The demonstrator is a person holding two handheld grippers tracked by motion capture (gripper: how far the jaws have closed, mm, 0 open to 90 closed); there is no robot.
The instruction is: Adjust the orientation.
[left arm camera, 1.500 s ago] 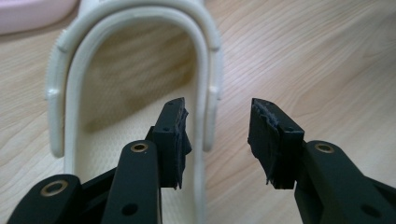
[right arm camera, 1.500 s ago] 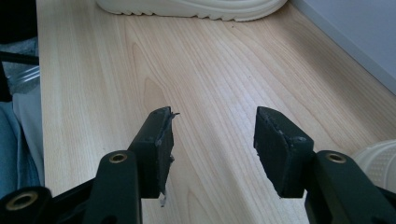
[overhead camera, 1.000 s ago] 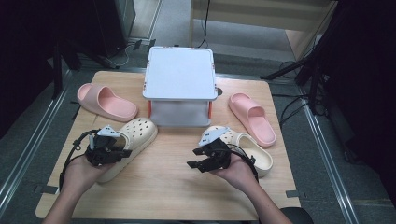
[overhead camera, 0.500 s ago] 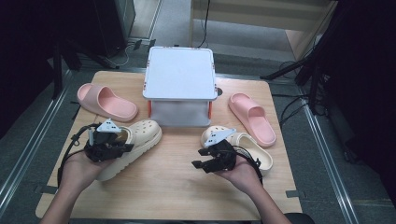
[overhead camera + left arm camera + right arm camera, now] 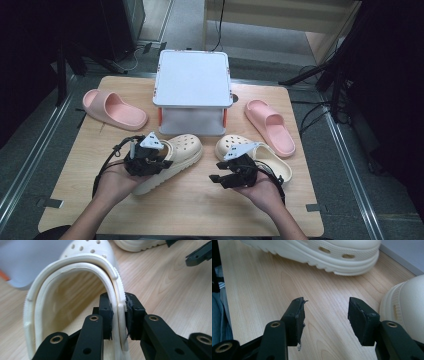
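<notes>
Left hand-held gripper pinches the cream clog at what looks like its heel rim; right hand-held gripper gapes, empty

Black grippers, brass-ringed screws, grey triangular plates, looping black cables

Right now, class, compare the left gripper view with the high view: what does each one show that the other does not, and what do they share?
The left gripper view alone shows the grip up close: the jaws of the left gripper pinch the heel rim of a cream clog, one jaw inside and one outside. The high view alone shows two pink slides, the person's hands, and the top of the white box. Both show that cream clog, the wooden table and the right gripper, whose jaws are open.
</notes>
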